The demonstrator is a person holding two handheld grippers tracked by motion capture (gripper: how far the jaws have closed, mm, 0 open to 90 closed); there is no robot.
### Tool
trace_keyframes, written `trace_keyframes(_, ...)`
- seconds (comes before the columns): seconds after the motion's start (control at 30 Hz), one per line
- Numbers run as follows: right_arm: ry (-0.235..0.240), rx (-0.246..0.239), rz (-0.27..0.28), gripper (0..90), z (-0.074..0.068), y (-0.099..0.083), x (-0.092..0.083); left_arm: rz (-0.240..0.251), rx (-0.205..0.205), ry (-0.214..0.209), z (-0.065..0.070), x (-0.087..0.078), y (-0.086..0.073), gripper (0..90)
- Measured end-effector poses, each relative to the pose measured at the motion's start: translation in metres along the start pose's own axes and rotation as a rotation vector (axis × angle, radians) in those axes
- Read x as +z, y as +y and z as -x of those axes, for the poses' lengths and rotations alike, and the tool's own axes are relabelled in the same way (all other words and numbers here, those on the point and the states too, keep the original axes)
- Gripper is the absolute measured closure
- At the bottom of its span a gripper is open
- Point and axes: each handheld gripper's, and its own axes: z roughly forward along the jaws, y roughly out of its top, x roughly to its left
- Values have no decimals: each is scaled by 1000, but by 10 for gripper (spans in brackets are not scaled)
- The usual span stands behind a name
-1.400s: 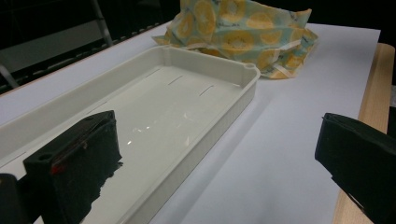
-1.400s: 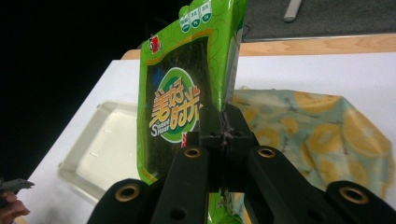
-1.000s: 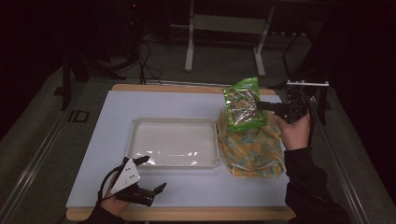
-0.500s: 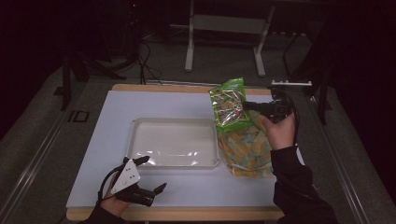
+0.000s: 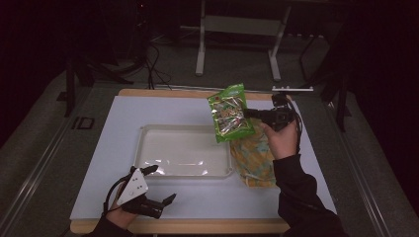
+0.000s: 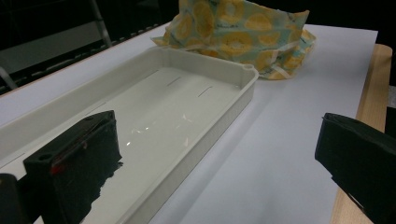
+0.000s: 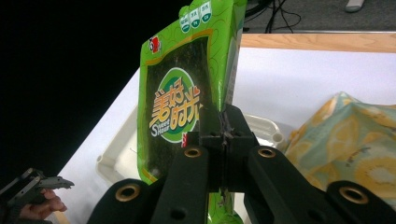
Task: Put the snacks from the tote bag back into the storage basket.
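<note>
Right gripper: you have it clamped on the edge of the green snack packet; in the right gripper view the two black jaws meet on the packet's side seam, pads pressed together on the foil; your hand carries it raised above the table

Green snack packet: it hangs upright in your right gripper, off the table, above the far right corner of the white tray and just left of your right hand; its printed face shows in the right gripper view

Left gripper: you hold it low at the near edge of the table, just in front of the tray's near left corner; its jaws stand wide apart with nothing between them; in the left gripper view one jaw lies over the tray's near end, the other over the table's edge

White tray: it sits flat in the middle of the white table cover; nothing lies in it

Yellow patterned bag: it lies on the cover just right of the tray, touching its right end, below the raised packet; it shows beyond the tray in the left gripper view
</note>
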Motion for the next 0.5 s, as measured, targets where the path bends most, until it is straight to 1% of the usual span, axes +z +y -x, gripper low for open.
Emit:
trace_keyframes(0.1,9,0,2,889,-2,-1,5,-2,2,0,0,0,0,4)
trace_keyframes(0.23,23,14,5,890,-4,-3,11,0,3,-2,0,0,0,4)
trace_keyframes(0.33,27,7,3,889,-8,-5,17,-2,4,-2,0,0,0,4)
trace_keyframes(0.5,36,12,4,889,-14,-8,27,-2,4,-3,0,0,0,4)
